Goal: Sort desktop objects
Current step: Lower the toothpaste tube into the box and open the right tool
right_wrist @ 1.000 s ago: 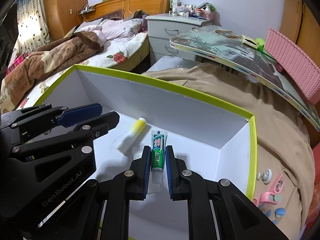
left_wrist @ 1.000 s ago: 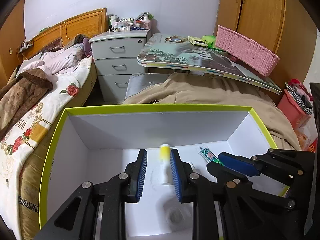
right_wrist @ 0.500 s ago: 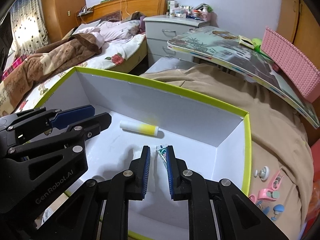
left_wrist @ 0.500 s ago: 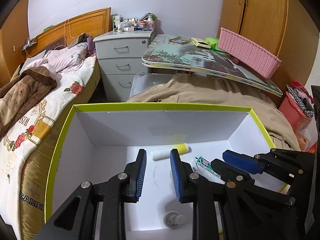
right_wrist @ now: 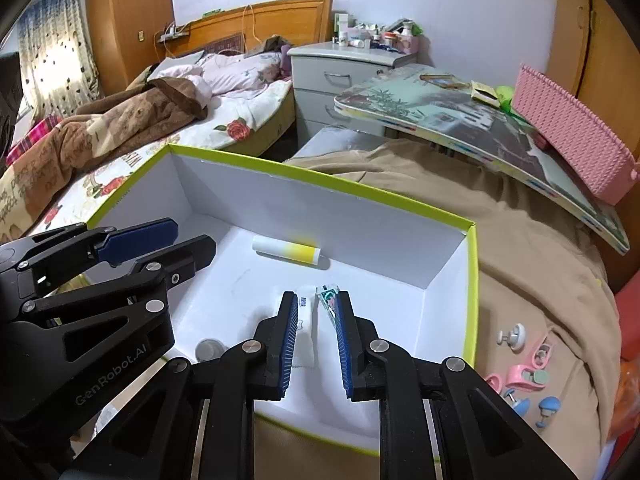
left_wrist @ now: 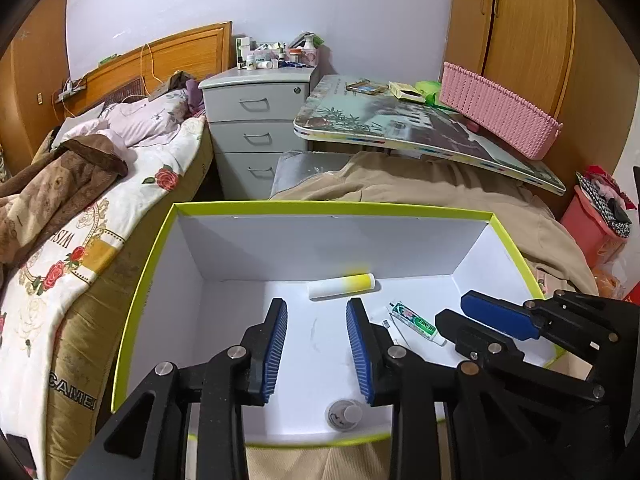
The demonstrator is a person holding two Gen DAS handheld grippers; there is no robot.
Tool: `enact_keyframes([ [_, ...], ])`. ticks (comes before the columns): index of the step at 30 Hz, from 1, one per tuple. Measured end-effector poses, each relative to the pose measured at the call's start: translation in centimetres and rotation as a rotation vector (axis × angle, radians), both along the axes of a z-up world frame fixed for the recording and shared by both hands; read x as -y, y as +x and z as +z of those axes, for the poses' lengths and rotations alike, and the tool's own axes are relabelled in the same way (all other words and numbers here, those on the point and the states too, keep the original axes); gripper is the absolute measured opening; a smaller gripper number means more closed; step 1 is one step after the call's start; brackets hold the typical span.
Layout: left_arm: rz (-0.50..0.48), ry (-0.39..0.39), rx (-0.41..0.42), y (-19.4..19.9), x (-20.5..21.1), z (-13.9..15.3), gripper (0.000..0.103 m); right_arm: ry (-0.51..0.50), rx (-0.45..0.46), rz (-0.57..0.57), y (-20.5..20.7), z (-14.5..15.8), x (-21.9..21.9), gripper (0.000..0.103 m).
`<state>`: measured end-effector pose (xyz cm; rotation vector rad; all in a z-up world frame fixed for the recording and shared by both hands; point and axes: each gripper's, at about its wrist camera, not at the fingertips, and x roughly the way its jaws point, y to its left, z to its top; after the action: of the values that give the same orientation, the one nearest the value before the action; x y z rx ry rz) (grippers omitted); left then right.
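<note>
White-lined box (left_wrist: 160,280) w/ lime rim sits on a tan-covered surface as the collecting bin; both tools hang over its open top. Left tool (left_wrist: 317,348): fingers spread, nothing between them. Right tool (right_wrist: 314,344): fingers parted, also empty. Inside lie a yellow-capped white stick (left_wrist: 341,286) along the far wall, a green-print tube (left_wrist: 416,322) nearer the right wall, a round suction hook (left_wrist: 345,414) near the front edge, so drop-off looks done for these. Pink clips & hooks (right_wrist: 528,374) wait outside on the cloth, prob. next. In the right wrist view the tube is partly masked by the fingers; a white item beside it can't be identified.
</note>
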<state>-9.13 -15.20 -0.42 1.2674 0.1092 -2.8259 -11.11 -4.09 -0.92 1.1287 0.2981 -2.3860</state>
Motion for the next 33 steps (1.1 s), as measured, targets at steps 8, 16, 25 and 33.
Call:
enact_keyframes([
  [8,-0.004,-0.011,-0.011,1.4,-0.8,0.8,0.032,-0.02,-0.018,-0.003,1.3,1.0,-1.1,0.02],
  [16,-0.01,-0.023,-0.031,2.5,-1.6,1.7,0.032,-0.041,-0.037,-0.012,2.4,1.9,-2.3,0.02],
  [25,-0.015,-0.027,-0.033,3.2,-2.2,2.0,0.033,-0.049,-0.055,-0.008,3.6,2.5,-3.0,0.02],
  [33,-0.033,-0.018,-0.04,4.1,-3.0,2.2,0.037,-0.067,-0.069,-0.014,4.7,3.0,-4.3,0.02],
])
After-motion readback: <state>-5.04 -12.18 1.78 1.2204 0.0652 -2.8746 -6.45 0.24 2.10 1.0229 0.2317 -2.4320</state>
